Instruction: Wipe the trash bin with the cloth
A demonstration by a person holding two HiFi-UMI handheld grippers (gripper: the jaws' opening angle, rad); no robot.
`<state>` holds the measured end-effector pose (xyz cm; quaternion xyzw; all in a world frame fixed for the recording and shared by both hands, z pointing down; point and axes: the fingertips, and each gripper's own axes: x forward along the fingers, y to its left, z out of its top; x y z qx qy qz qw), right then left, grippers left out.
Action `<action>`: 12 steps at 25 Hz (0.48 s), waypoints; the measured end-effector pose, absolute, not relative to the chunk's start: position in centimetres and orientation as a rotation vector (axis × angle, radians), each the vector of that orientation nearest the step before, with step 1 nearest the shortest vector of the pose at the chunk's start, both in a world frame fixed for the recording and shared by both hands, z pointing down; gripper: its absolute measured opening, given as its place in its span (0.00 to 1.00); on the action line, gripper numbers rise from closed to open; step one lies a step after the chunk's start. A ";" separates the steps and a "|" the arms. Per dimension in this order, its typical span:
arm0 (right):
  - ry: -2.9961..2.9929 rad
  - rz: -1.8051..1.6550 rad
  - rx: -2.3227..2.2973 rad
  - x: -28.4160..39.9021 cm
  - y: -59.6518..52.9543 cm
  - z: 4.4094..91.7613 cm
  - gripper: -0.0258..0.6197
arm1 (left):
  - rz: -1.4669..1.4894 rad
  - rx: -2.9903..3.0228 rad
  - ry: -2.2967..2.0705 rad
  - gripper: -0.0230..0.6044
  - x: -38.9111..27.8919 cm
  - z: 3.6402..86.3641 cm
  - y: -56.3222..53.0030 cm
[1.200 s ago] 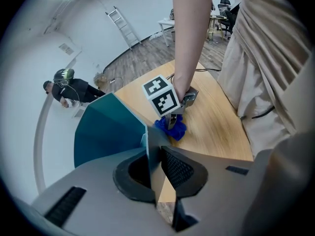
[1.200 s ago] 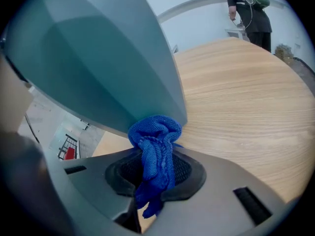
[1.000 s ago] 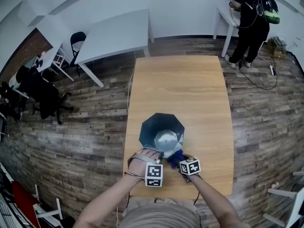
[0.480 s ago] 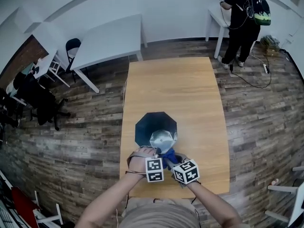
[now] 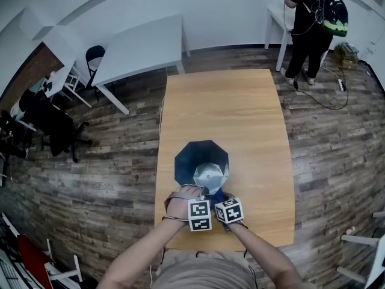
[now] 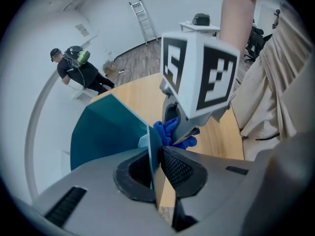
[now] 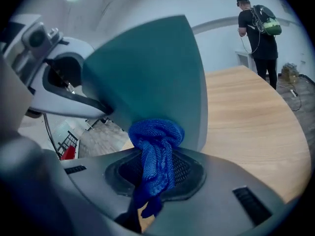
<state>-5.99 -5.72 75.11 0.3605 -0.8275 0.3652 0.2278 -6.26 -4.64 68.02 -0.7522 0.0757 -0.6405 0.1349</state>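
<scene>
A dark teal, eight-sided trash bin point(image 5: 200, 159) stands near the front edge of the wooden table point(image 5: 240, 113). My left gripper point(image 5: 202, 195) is shut on the bin's near rim; the thin teal wall point(image 6: 108, 132) runs between its pads point(image 6: 179, 167). My right gripper point(image 5: 220, 200) is shut on a bunched blue cloth point(image 7: 156, 151). The cloth point(image 6: 171, 132) presses against the bin's outer wall point(image 7: 152, 68), just right of the left gripper point(image 7: 59, 82). The two marker cubes sit side by side.
The far half of the table is bare wood. A person point(image 5: 314, 23) stands at a white desk at the back right. A white table point(image 5: 144, 47) and dark chairs point(image 5: 48, 122) stand at the back left. The table's front edge is close under my hands.
My right gripper with the cloth has moved left and up along the bin's side, closer to the left gripper's cube. The left gripper has kept its hold on the rim.
</scene>
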 end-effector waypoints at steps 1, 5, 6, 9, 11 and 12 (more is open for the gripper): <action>-2.259 1.008 0.994 -6.2 -5.8 76.3 0.16 | -1.856 -2.182 0.218 0.11 -6.2 68.0 -4.6; -2.180 0.997 0.978 -6.8 -6.2 81.2 0.16 | -1.852 -2.192 0.207 0.10 -6.2 67.8 -4.7; -2.159 0.992 0.972 -6.9 -6.3 82.5 0.16 | -1.851 -2.196 0.206 0.10 -6.2 67.8 -4.8; -2.091 0.989 0.953 -6.7 -6.8 85.7 0.16 | -1.856 -2.211 0.203 0.10 -6.1 67.7 -4.9; -2.037 0.998 0.950 -6.2 -7.0 87.5 0.16 | -1.859 -2.224 0.204 0.10 -6.0 67.8 -4.9; -2.022 0.998 0.948 -6.0 -7.1 88.3 0.16 | -1.860 -2.231 0.204 0.10 -5.9 67.8 -4.9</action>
